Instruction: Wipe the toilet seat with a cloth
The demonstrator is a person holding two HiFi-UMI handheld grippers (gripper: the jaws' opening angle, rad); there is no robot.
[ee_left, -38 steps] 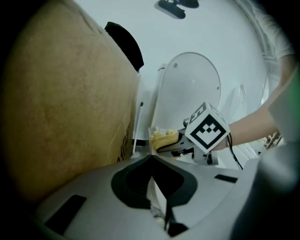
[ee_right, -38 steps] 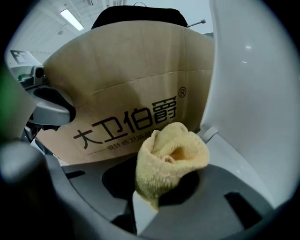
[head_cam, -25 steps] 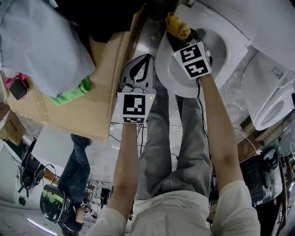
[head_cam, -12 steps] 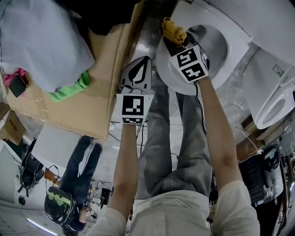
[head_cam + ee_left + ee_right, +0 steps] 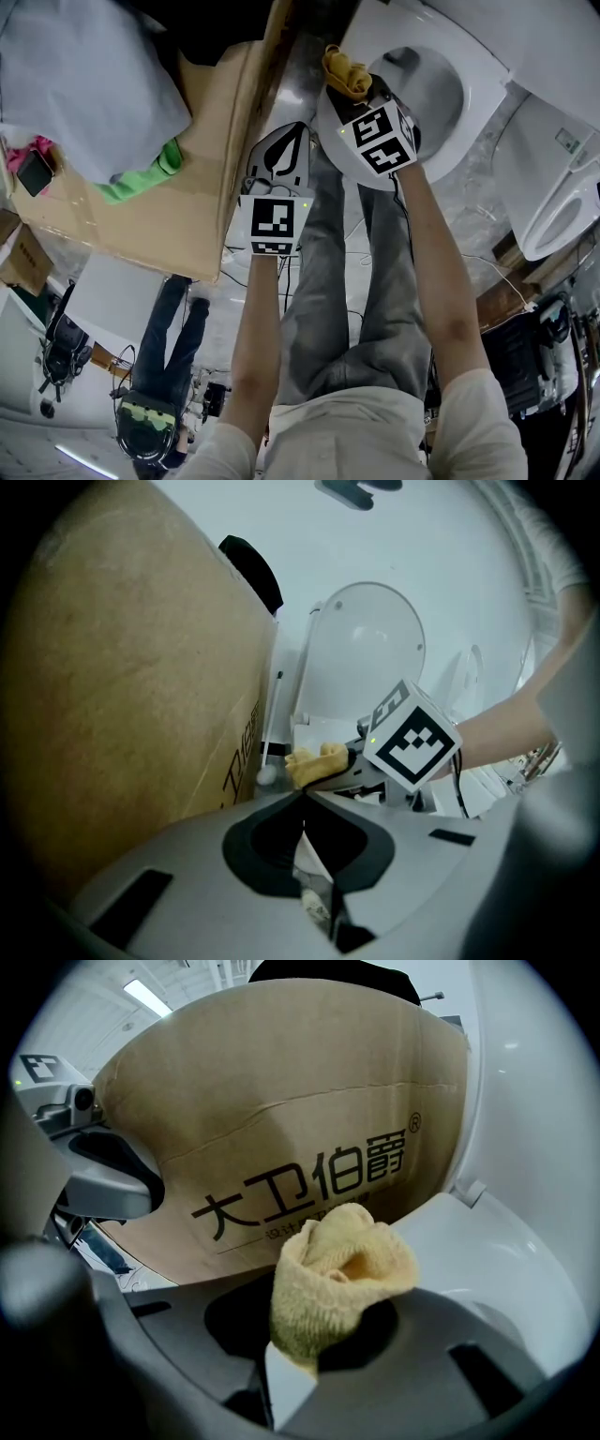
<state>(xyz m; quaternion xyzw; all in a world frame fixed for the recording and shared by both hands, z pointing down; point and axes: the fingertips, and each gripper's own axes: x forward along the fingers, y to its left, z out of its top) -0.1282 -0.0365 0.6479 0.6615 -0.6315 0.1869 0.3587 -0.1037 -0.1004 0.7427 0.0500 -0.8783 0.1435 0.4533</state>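
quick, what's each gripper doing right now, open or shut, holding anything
Left gripper: shut, jaws together, nothing between them.
Right gripper: shut on the yellow cloth.

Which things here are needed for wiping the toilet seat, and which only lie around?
For the job: yellow cloth, held in the right gripper; toilet seat.

Lying about: cardboard box; green cloth; white sheet; second toilet; left gripper, shut and empty.
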